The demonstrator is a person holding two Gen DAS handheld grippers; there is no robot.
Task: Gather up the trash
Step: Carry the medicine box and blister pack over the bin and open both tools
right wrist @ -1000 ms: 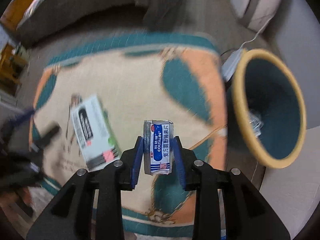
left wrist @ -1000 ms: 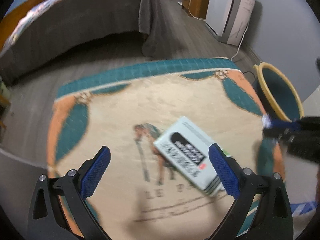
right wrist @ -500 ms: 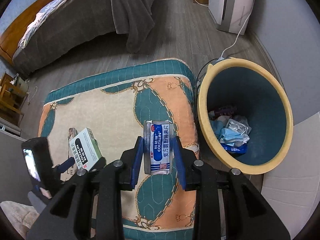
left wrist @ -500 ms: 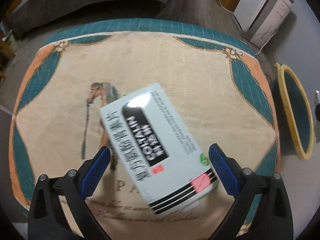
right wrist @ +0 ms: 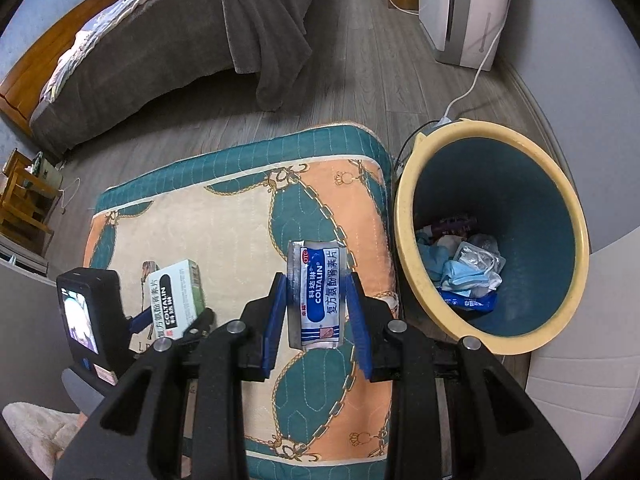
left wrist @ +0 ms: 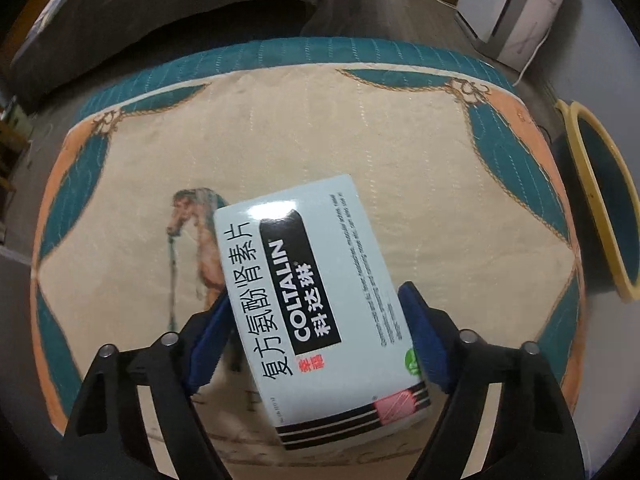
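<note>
A pale green COLTALIN medicine box (left wrist: pixel 320 304) lies on the patterned cushion (left wrist: pixel 400 152). My left gripper (left wrist: pixel 316 336) has closed its blue pads on the box's two long sides. The box also shows in the right wrist view (right wrist: pixel 176 298), with the left gripper (right wrist: pixel 172 322) around it. My right gripper (right wrist: pixel 318 316) is shut on a silver and blue COLTALIN sachet (right wrist: pixel 318 296) and holds it above the cushion (right wrist: pixel 224 220), left of the yellow-rimmed teal bin (right wrist: pixel 404 216).
The bin holds blue masks and wrappers (right wrist: pixel 464 268); it also shows at the right edge of the left wrist view (left wrist: pixel 588 184). A bed with a grey cover (right wrist: pixel 160 44) stands behind, a white appliance (right wrist: pixel 464 4) with a cable at the back right.
My left gripper came down over the box and closed from wide open onto its sides. My right gripper rose and steadied with the sachet beside the bin.
</note>
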